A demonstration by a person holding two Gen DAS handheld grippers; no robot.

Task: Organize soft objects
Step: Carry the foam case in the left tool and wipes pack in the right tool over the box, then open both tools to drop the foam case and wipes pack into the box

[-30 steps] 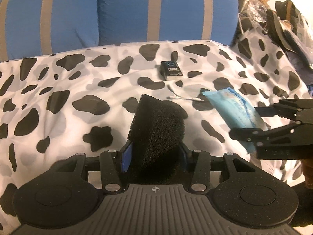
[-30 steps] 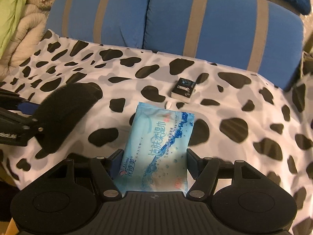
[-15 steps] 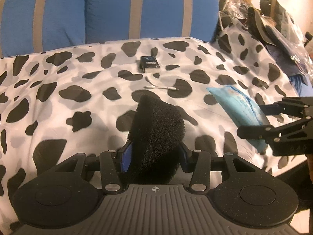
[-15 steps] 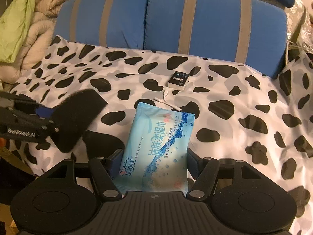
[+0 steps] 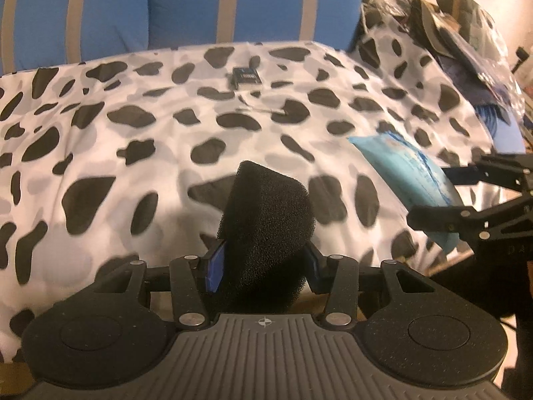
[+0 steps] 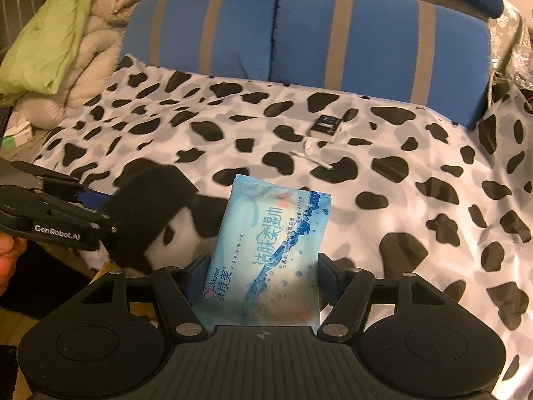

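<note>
We see the left hand-held gripper [image 5: 263, 263] clenched on a black sponge [image 5: 266, 230], the right hand-held gripper [image 6: 261, 278] grasping a blue wipes pack [image 6: 269, 250].

Cow-print sheet [image 6: 416, 153] lies open except a small black box [image 6: 325, 126] and white cable [image 6: 311, 158] mid-bed.

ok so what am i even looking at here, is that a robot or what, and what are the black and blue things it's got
No robot: a person carries a hand-held gripper in each hand, each with a fisheye camera looking along its two fingers. The left hand-held gripper is closed on a black foam sponge; seen from the other camera, it sits at the left edge. The right hand-held gripper is closed on a light blue pack of wet wipes. Below is a cow-print sheet with blue striped cushions behind. On the sheet lie a small dark box and a thin white item, too small to identify.
</note>
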